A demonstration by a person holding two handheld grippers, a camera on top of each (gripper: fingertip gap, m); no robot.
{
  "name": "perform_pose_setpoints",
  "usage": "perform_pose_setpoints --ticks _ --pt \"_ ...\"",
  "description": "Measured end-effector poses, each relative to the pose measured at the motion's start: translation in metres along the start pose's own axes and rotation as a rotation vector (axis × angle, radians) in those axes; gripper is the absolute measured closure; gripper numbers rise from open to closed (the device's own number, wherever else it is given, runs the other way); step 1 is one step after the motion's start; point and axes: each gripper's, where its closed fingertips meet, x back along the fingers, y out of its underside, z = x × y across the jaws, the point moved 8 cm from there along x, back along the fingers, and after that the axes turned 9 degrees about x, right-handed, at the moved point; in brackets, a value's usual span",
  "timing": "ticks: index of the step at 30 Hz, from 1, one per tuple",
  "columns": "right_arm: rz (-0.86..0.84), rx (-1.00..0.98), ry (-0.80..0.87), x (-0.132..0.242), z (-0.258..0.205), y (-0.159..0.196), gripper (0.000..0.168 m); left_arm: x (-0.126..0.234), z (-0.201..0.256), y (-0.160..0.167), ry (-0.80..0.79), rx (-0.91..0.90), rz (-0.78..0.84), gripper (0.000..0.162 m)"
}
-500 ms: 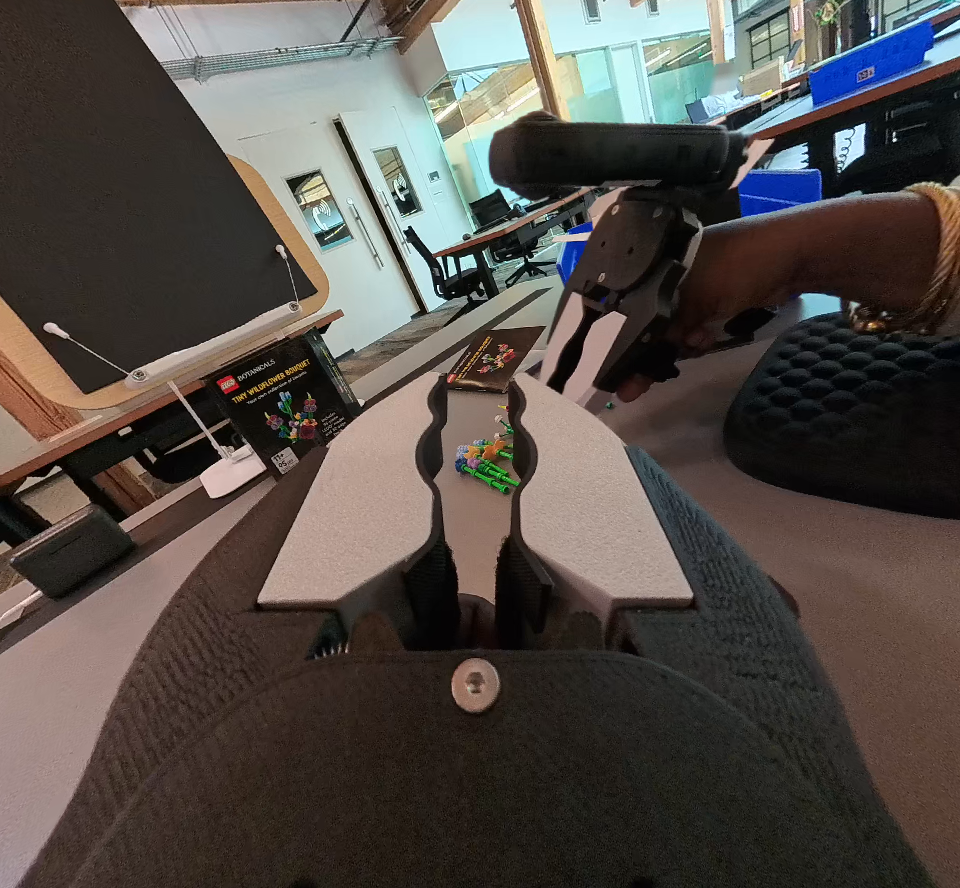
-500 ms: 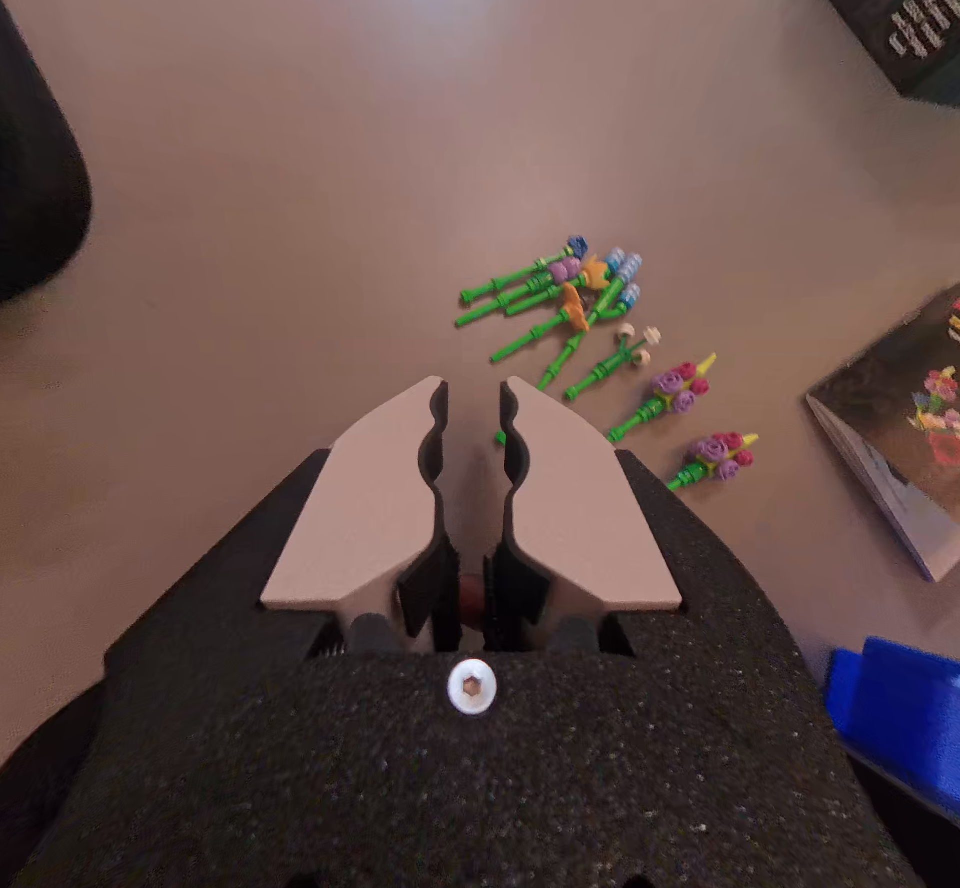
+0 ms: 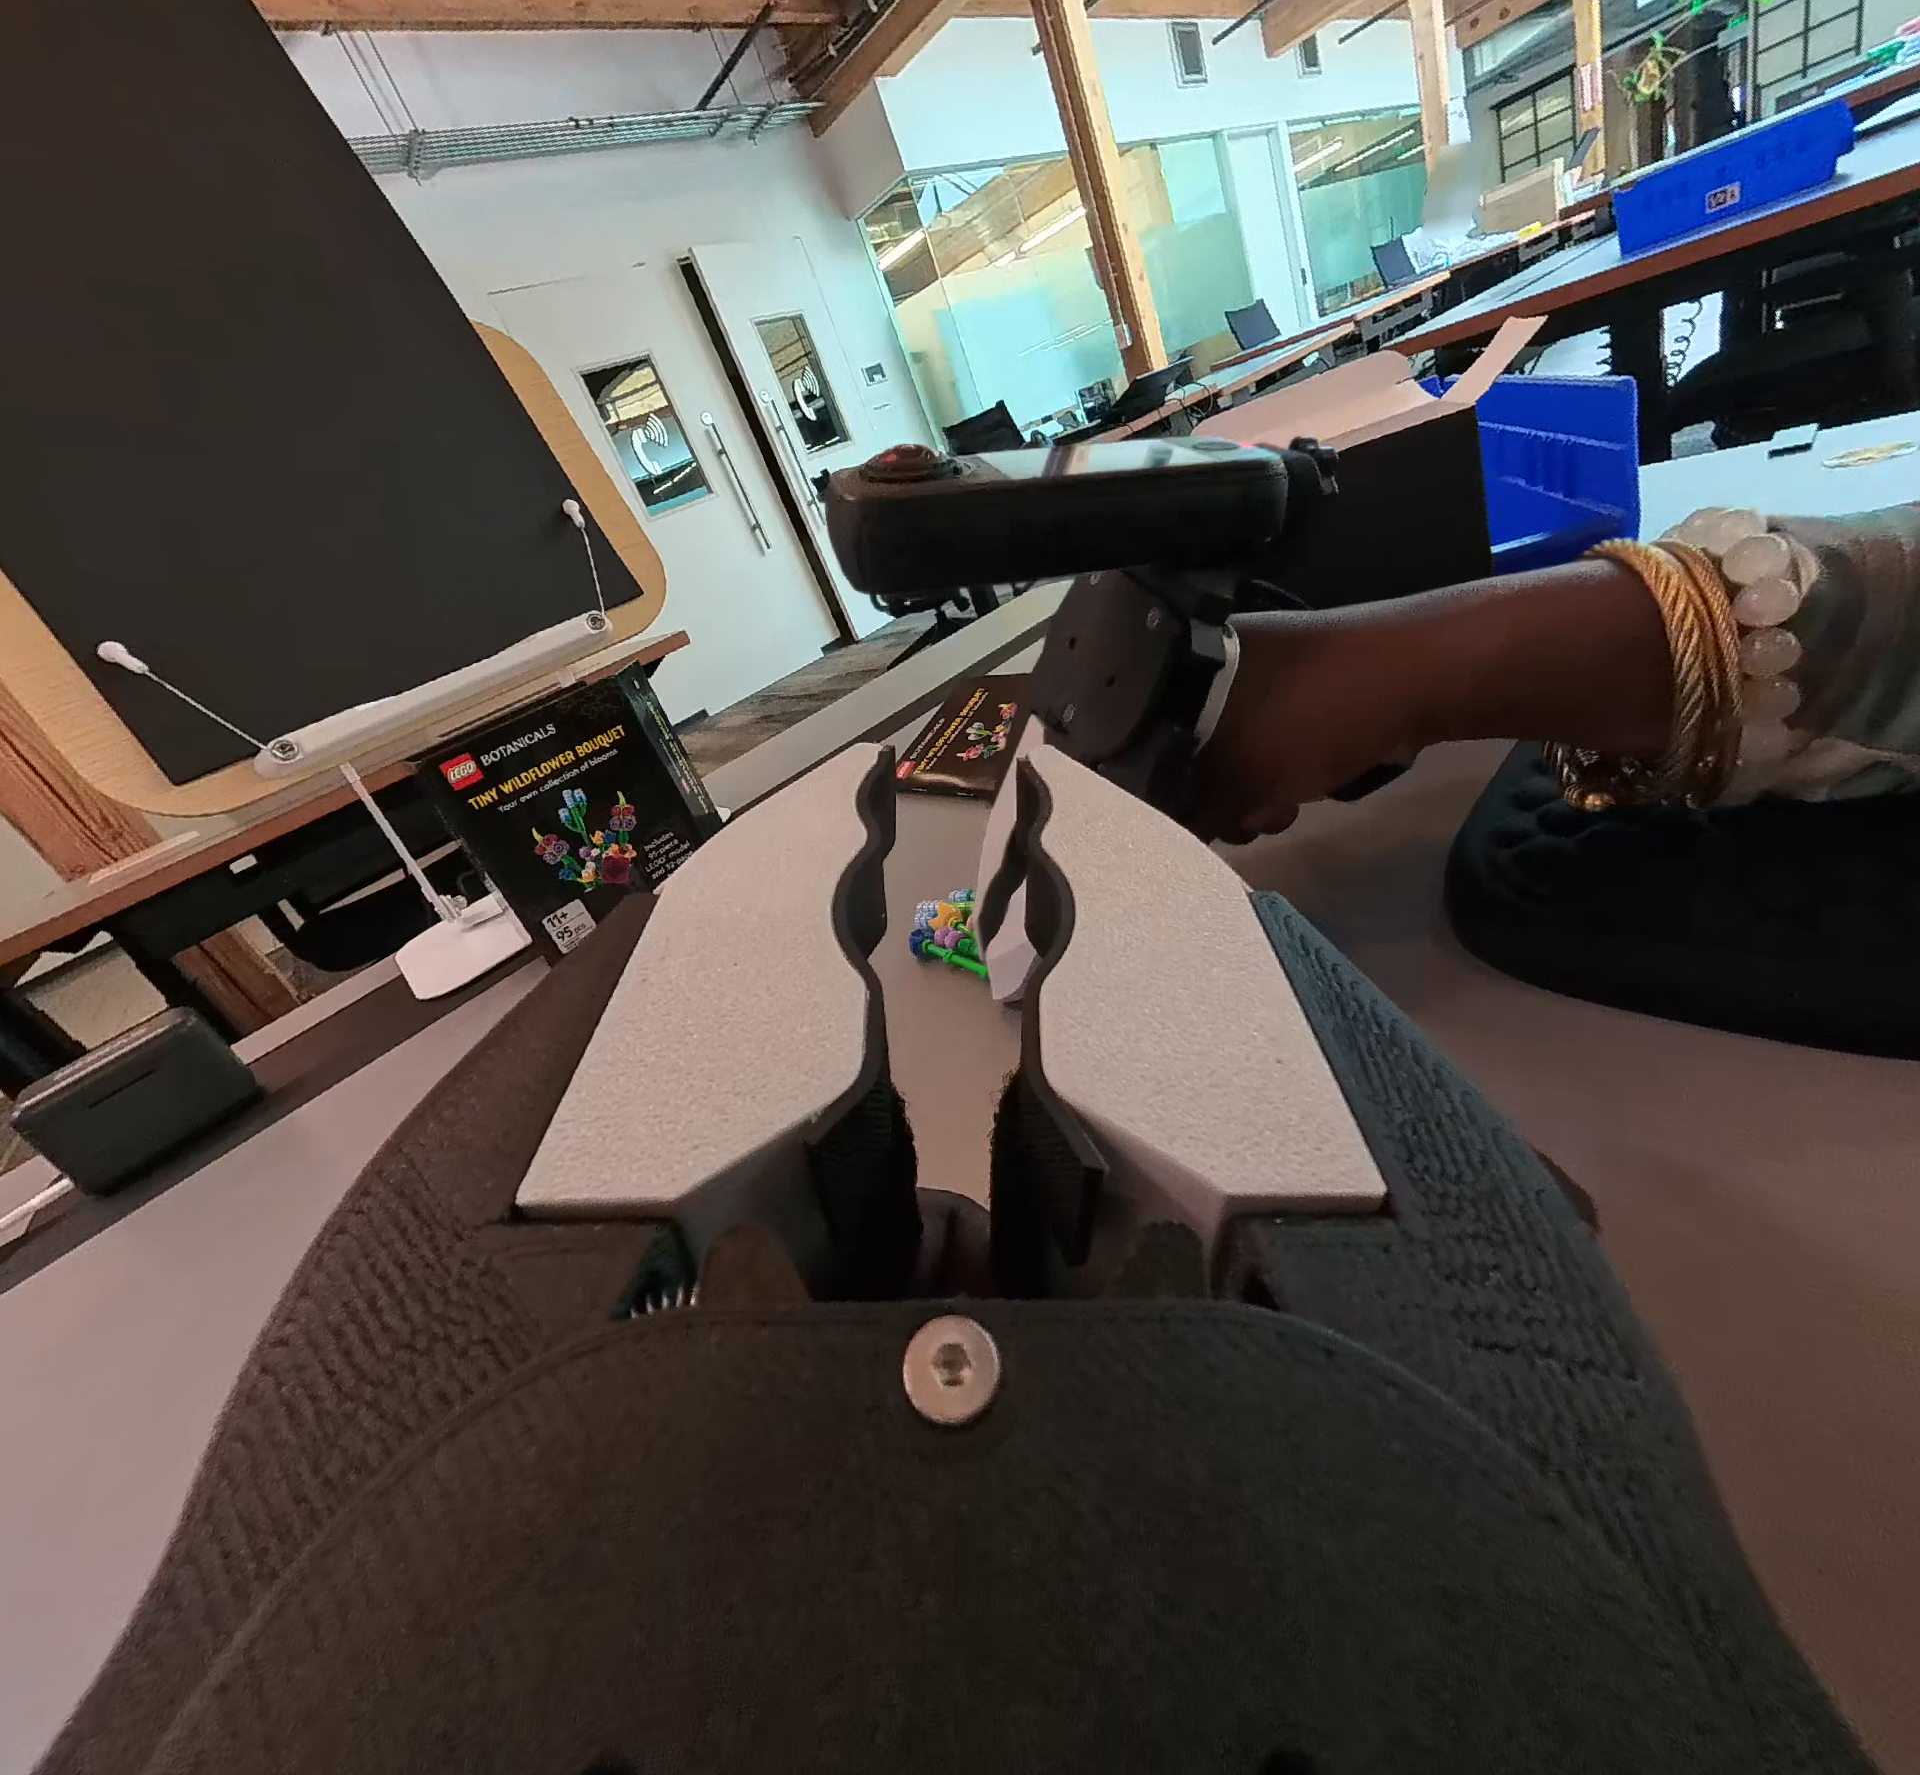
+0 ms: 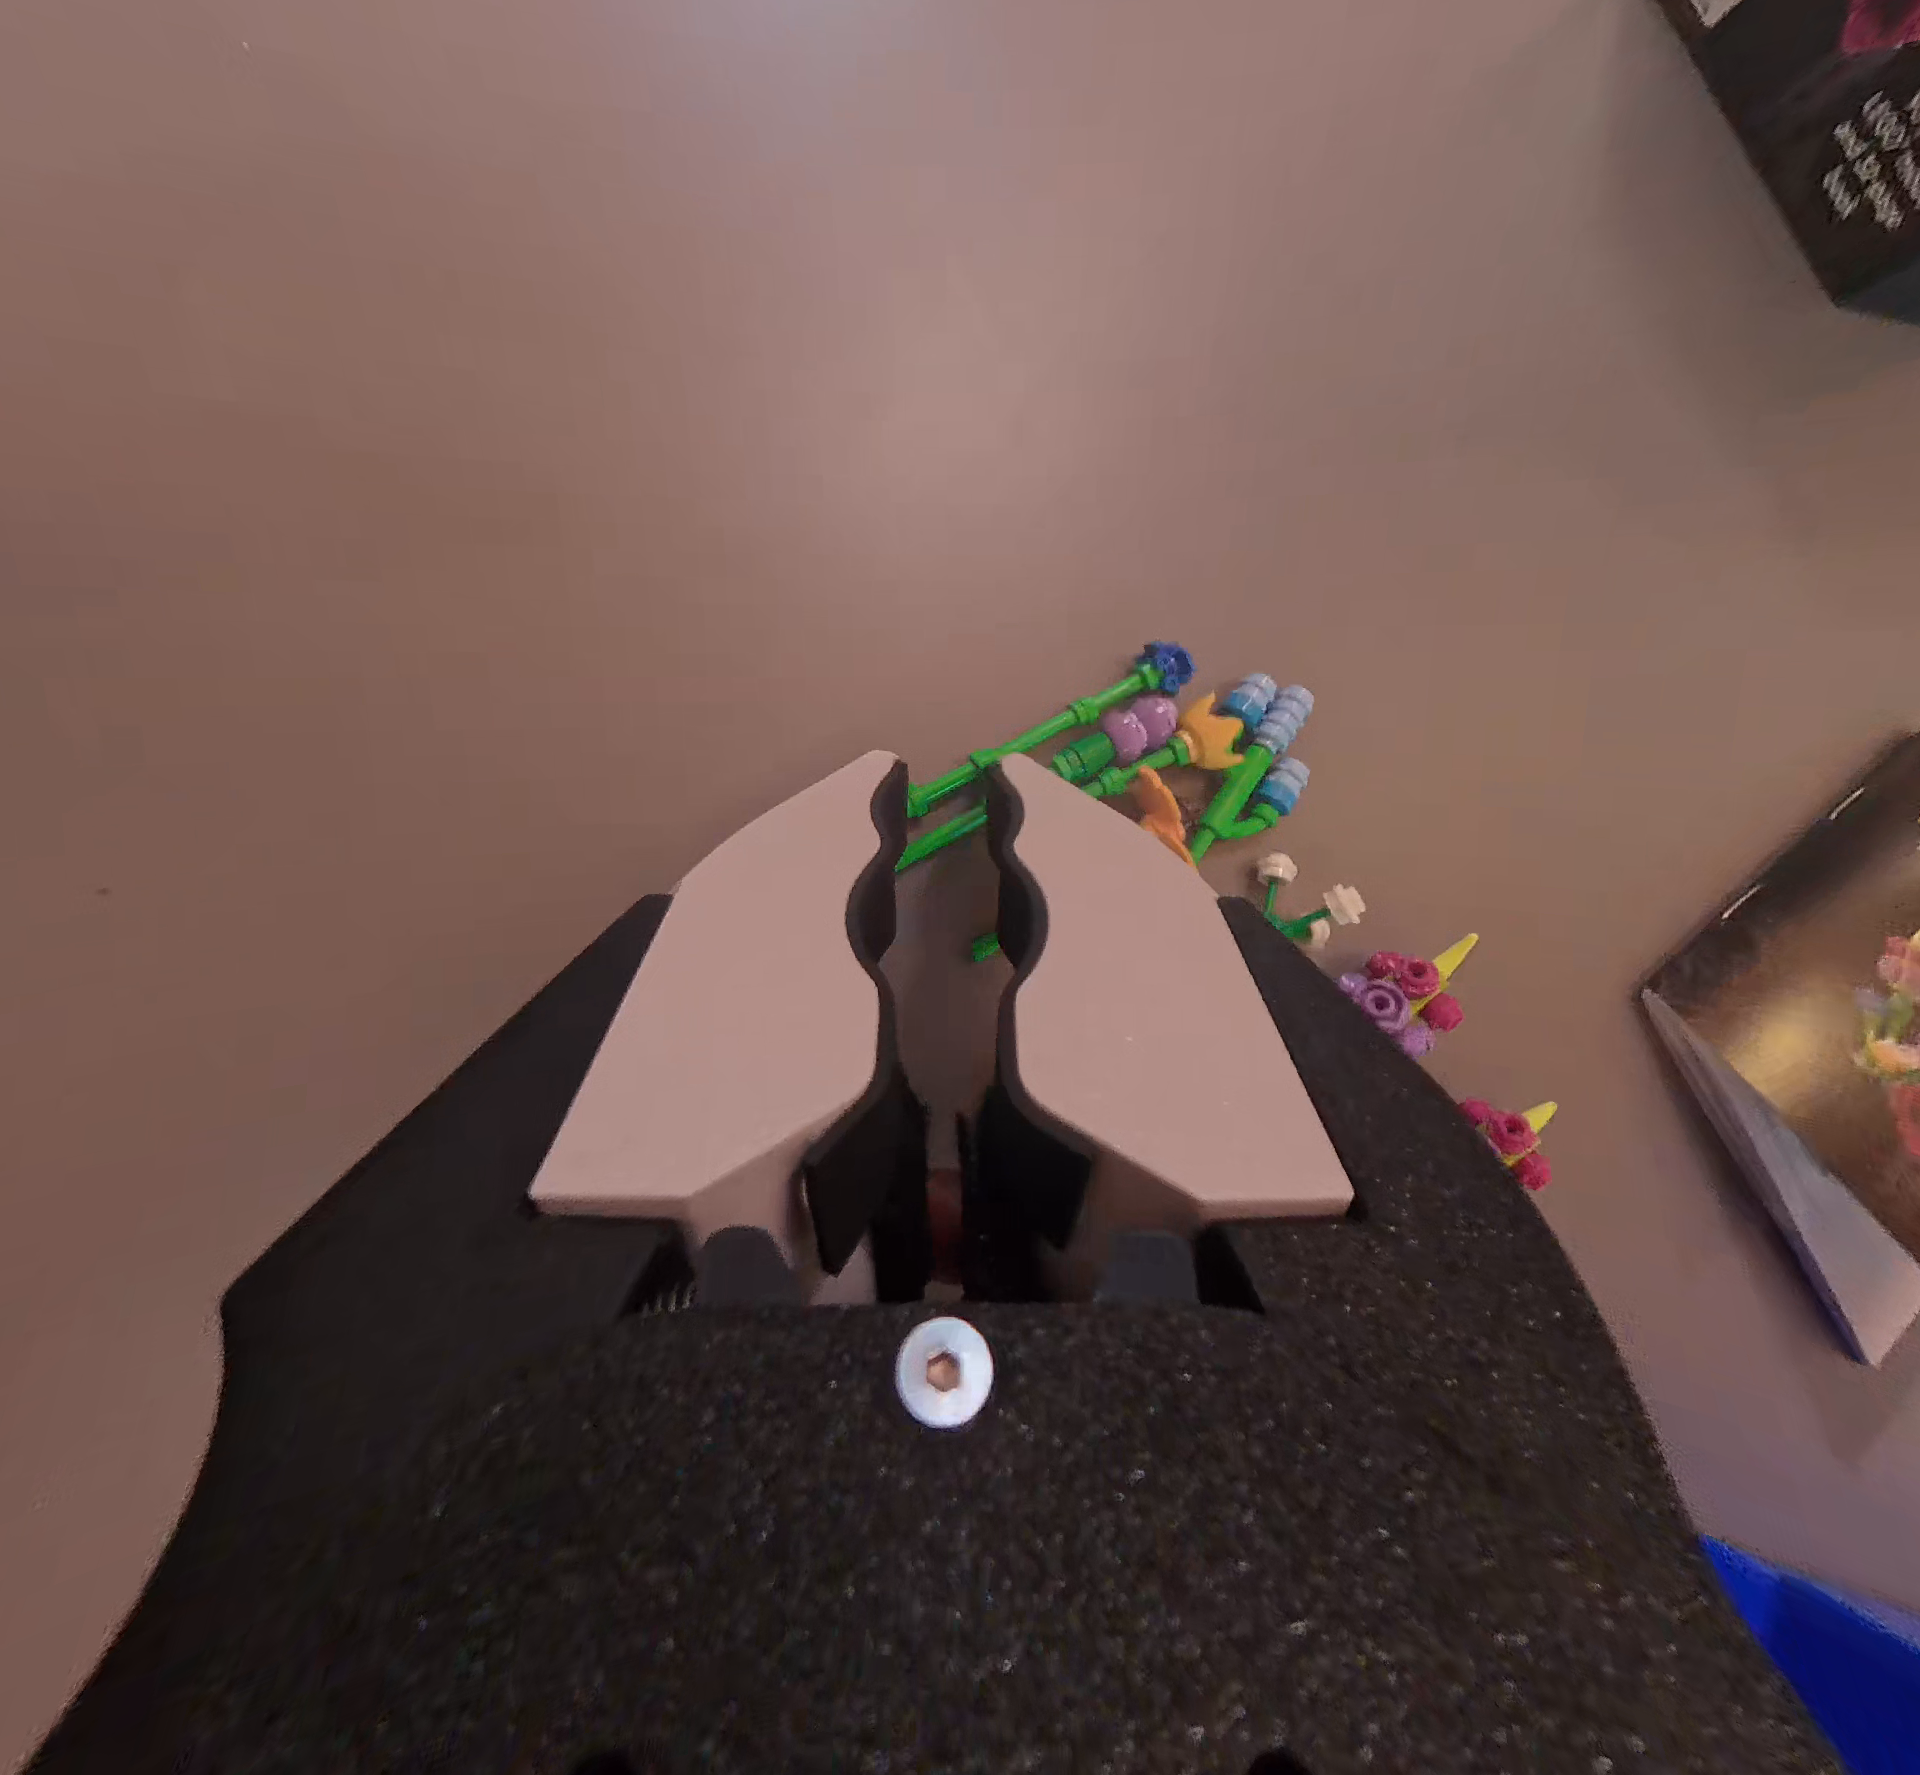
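Several toy brick flowers (image 4: 1195,749) with green stems lie on the grey table (image 4: 623,375). My right gripper (image 4: 948,775) points down at them, jaws a narrow gap apart, with the ends of two green stems showing between its tips. Whether it touches them I cannot tell. White (image 4: 1309,904) and purple-pink flowers (image 4: 1403,987) lie to its right. My left gripper (image 3: 954,769) hovers low over the table, jaws narrowly open and empty, aimed at the flowers (image 3: 945,930). The right gripper (image 3: 997,904), held by a hand, shows there just beyond my left fingertips.
A black flower-set box (image 3: 582,811) stands at the left, and shows top right in the right wrist view (image 4: 1818,63). A booklet (image 4: 1818,1050) lies right of the flowers. A black cushion (image 3: 1662,915), a blue bin (image 3: 1558,468), a black board on a stand (image 3: 260,375) and a small dark case (image 3: 125,1102) surround the area. Some 15 cm of space lies between my two pairs of fingers.
The right gripper has come down and forward toward the flowers; its tips now straddle the green stem ends. The left gripper has stayed in place.
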Motion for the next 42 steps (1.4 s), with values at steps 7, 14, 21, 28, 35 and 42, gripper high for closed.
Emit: perform_pose_setpoints --ticks 7,14,21,28,35,42 --pt "-0.004 -0.115 -0.088 0.005 0.007 0.012 0.164 -0.001 0.001 0.001 0.001 -0.017 -0.007 0.140" --pt "0.057 -0.120 -0.071 0.015 0.009 0.012 0.165 0.001 -0.001 0.001 -0.011 0.007 0.004 0.140" --pt "0.594 -0.233 -0.235 0.069 -0.002 -0.005 0.165 0.006 -0.019 -0.004 -0.036 0.290 0.080 0.140" --pt "0.896 -0.248 -0.450 0.093 -0.035 -0.012 0.165 -0.003 -0.012 -0.004 0.161 0.640 0.092 0.140" --pt "0.854 -0.176 -0.512 0.087 -0.051 -0.015 0.166 -0.004 -0.009 -0.005 0.225 0.701 0.130 0.156" --pt "0.853 -0.028 -0.431 0.104 -0.043 -0.012 0.148 -0.004 -0.006 -0.005 0.241 0.615 0.009 0.157"
